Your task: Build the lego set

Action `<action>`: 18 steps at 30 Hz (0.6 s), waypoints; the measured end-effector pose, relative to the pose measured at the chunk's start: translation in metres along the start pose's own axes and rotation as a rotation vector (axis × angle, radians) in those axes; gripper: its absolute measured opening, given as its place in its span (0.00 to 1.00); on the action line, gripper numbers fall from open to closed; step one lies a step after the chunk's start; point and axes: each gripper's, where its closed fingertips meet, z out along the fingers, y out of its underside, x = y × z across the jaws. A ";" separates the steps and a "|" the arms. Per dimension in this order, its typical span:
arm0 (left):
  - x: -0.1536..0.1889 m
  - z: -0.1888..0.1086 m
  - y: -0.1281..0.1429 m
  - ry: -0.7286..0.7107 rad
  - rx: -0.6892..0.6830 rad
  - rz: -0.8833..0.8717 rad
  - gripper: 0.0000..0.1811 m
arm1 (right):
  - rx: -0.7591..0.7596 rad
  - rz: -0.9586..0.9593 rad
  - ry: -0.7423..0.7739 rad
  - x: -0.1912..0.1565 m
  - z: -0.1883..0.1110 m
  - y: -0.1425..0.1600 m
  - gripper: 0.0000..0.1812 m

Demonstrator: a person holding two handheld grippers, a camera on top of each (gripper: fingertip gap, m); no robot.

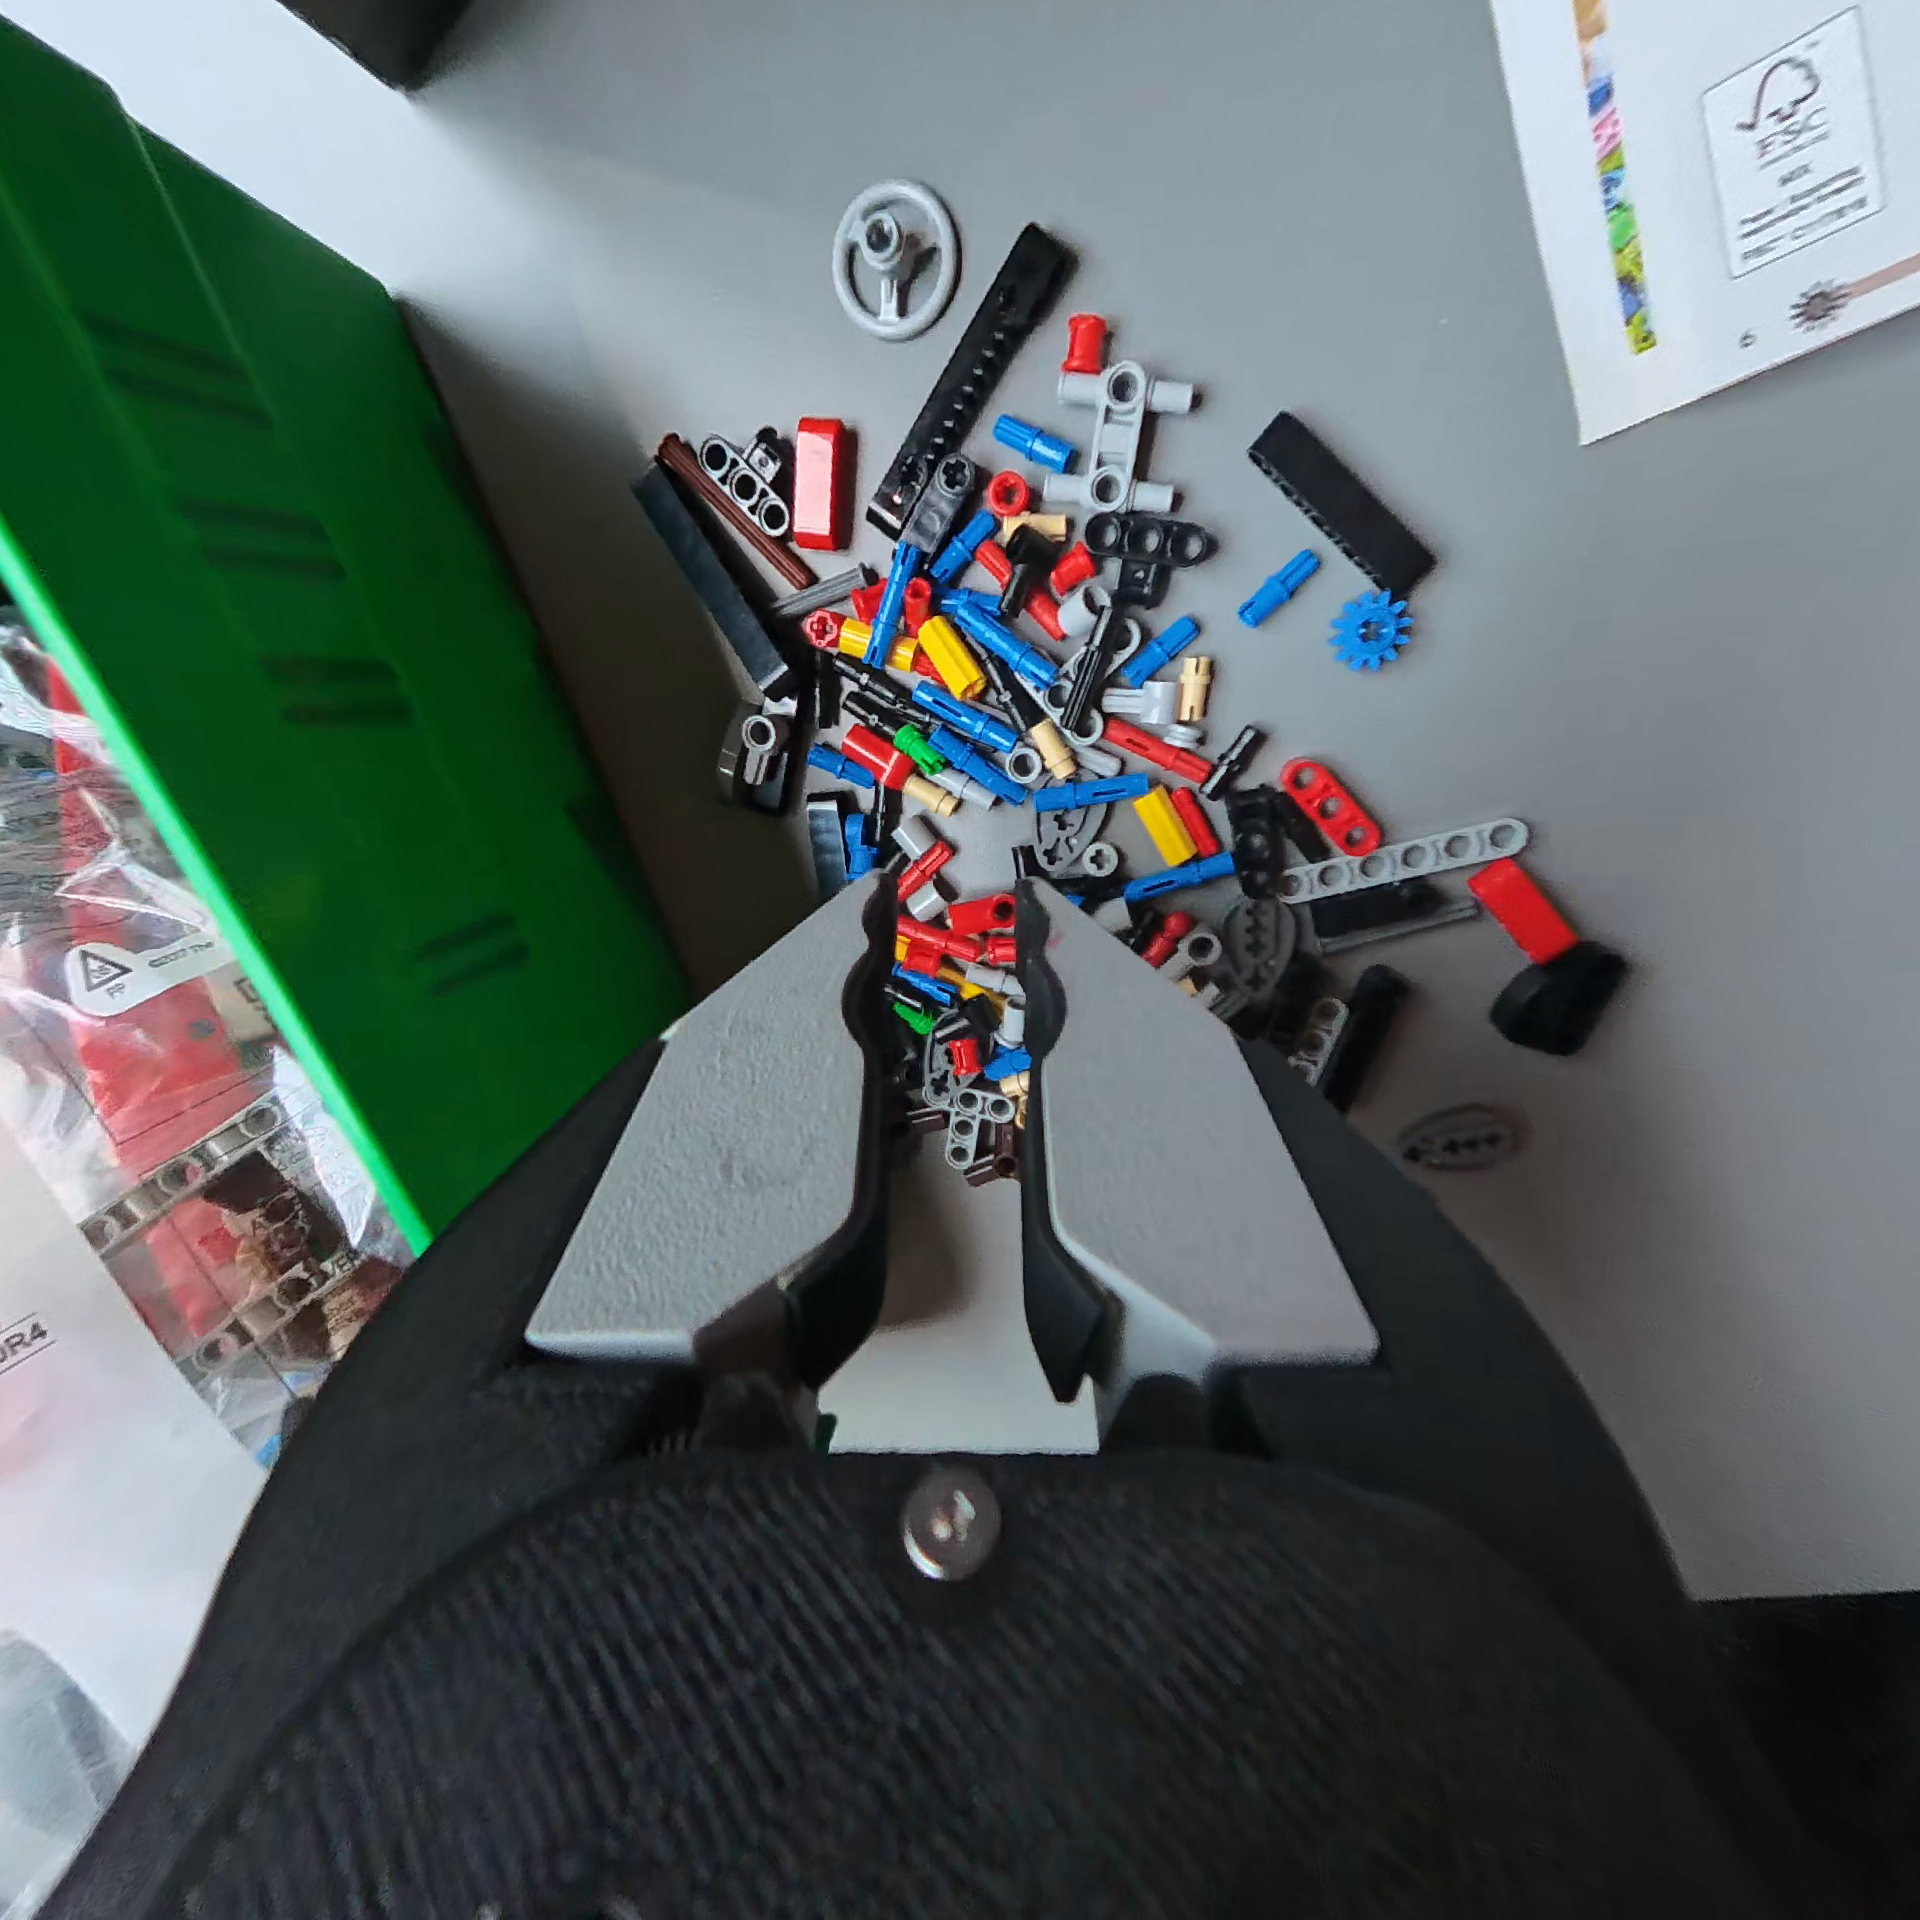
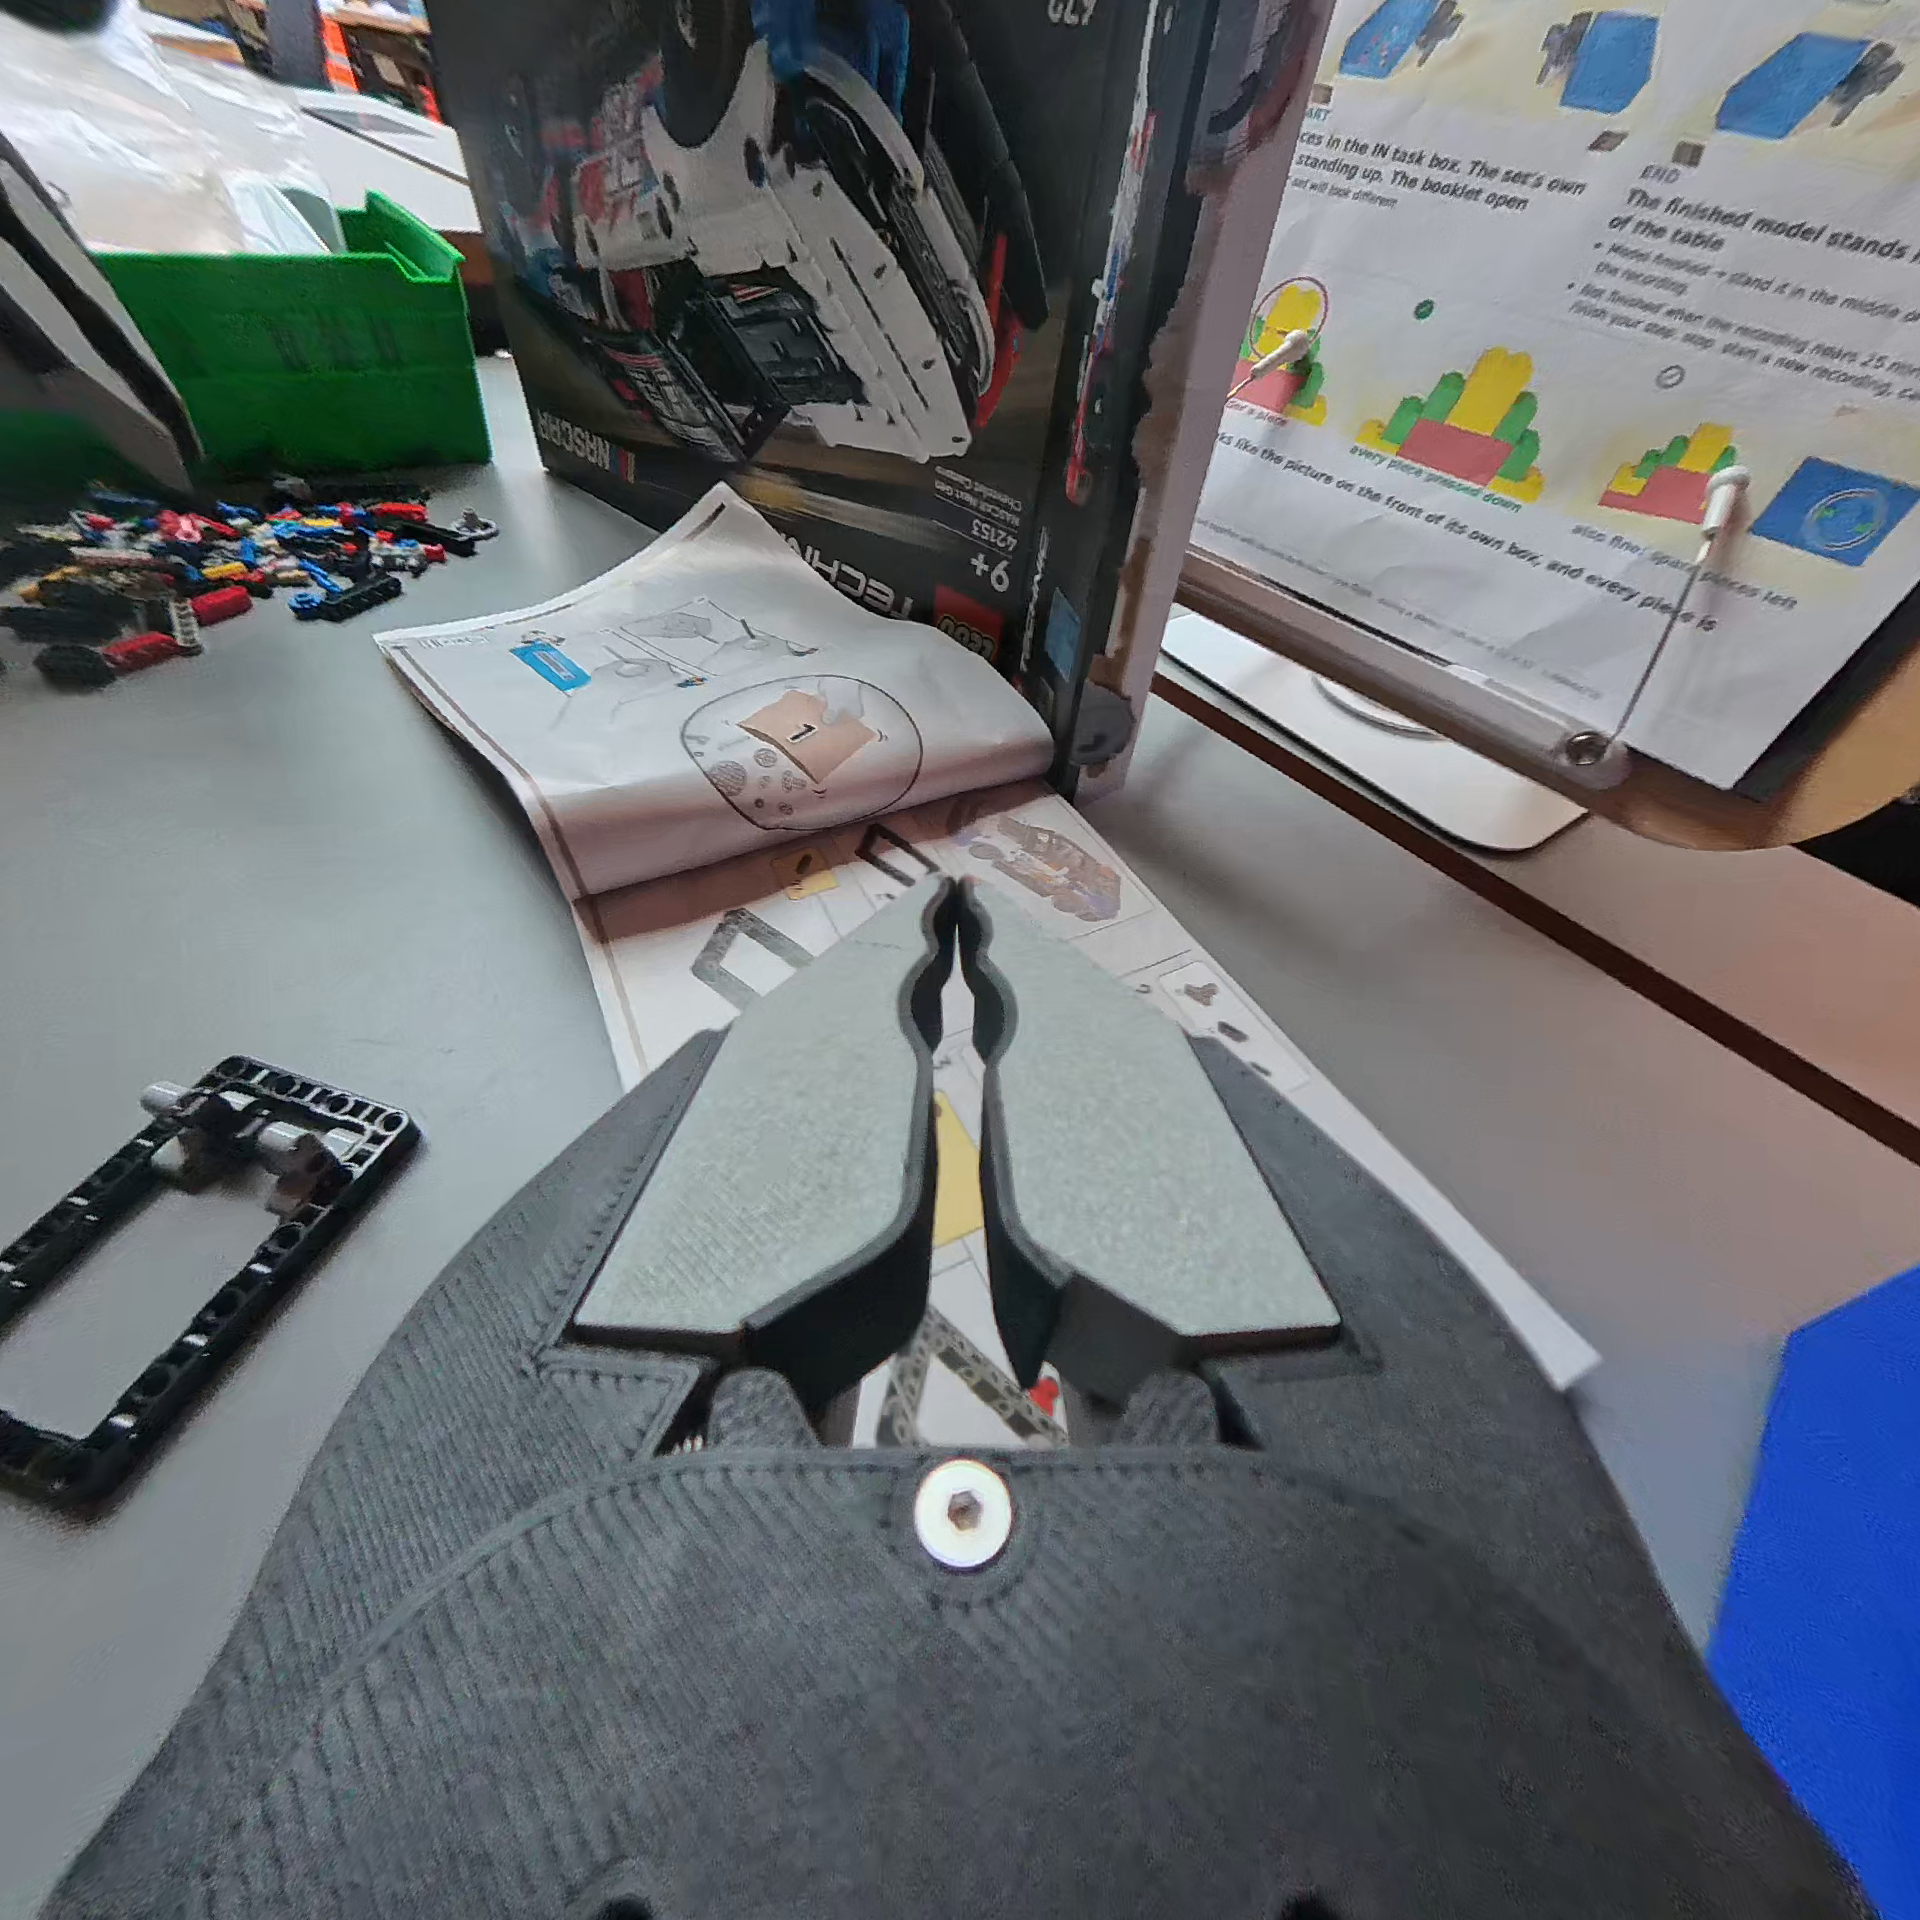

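A: Your left gripper (image 1: 951, 904) hangs over the pile (image 1: 1039, 707) with its fingers a narrow way apart and nothing between them. Loose pieces show through the gap.

B: Which way does the pile run from the tips?

A: Mostly ahead. In the left wrist view it spreads from the tips up toward the middle of the frame, with a few pieces off to the right. The blue pins (image 1: 977, 634) just past the tips lie slantwise, their long axes running from lower right to upper left, so they sit across your closing line rather than along it. I'd judge a small wrist turn is needed before you pinch one.

B: And the right?

A: Your right gripper (image 2: 958, 888) has its fingers pressed together, holding nothing as far as I can see. It sits over the open booklet (image 2: 727, 727), which lies at centre frame in front of the box (image 2: 790, 260).

B: Where's the frame?

A: The black frame (image 2: 197, 1247) lies flat at the lower left of the right wrist view, long side running away from you, with a small grey and black part across its far end. From there the pile is far off at the upper left, beside the green bin (image 2: 301, 343). So the left is plainly nearer the pieces, and the right nearer the frame.
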 end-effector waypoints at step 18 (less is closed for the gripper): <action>0.032 -0.026 -0.018 -0.087 0.158 0.119 0.00 | -0.054 -0.047 0.111 0.027 -0.033 -0.012 0.20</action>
